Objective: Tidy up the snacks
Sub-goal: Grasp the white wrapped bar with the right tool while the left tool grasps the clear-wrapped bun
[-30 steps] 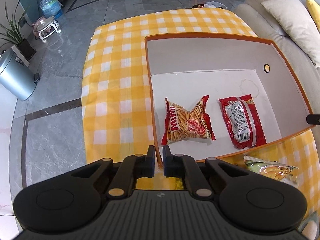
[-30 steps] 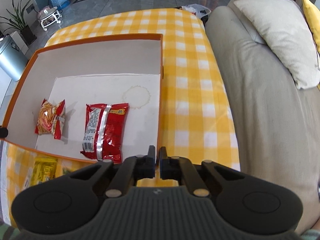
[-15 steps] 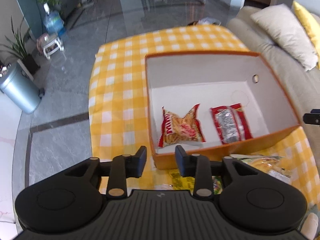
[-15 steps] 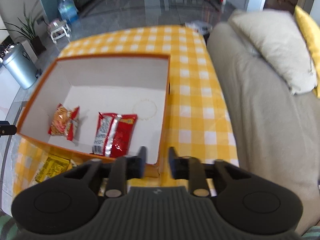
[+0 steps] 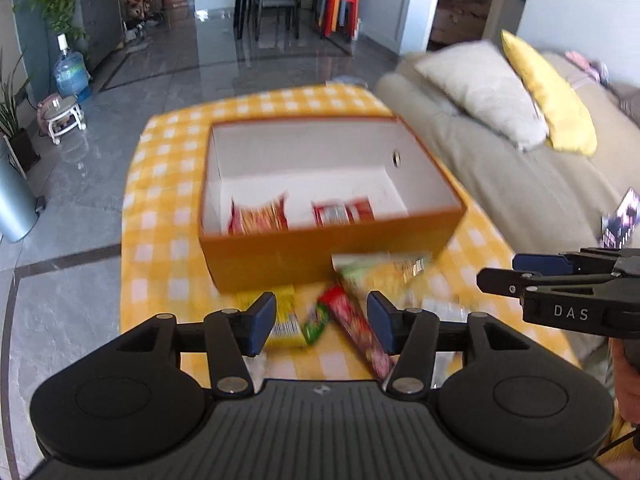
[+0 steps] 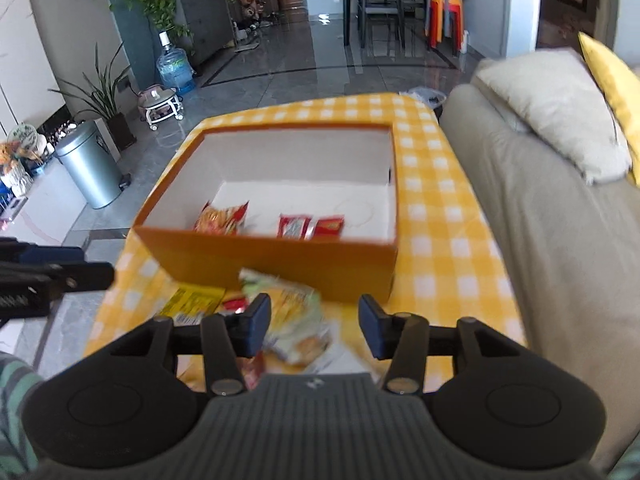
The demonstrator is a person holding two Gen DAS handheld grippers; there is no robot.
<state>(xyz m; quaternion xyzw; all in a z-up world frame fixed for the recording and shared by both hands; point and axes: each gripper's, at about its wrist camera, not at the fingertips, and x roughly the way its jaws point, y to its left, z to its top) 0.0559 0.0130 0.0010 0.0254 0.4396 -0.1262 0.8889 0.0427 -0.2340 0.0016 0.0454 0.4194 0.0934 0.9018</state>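
Both your left gripper [image 5: 322, 322] and right gripper [image 6: 315, 326] are opening, empty, over loose snack packets [image 5: 352, 320]; next, clamp one for the orange box [image 5: 320, 258].

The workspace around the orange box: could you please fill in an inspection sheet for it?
Surface: table under a yellow checked cloth.
Job's things: orange box holds two red packets; several blurred snack packs lie loose in front of it.
Clutter: nothing seen.
Grippers: left gripper and right gripper are both opening, nothing gripped.
Cables: nothing seen.
Surroundings: sofa with cushions, metal bin, water bottle, plants.
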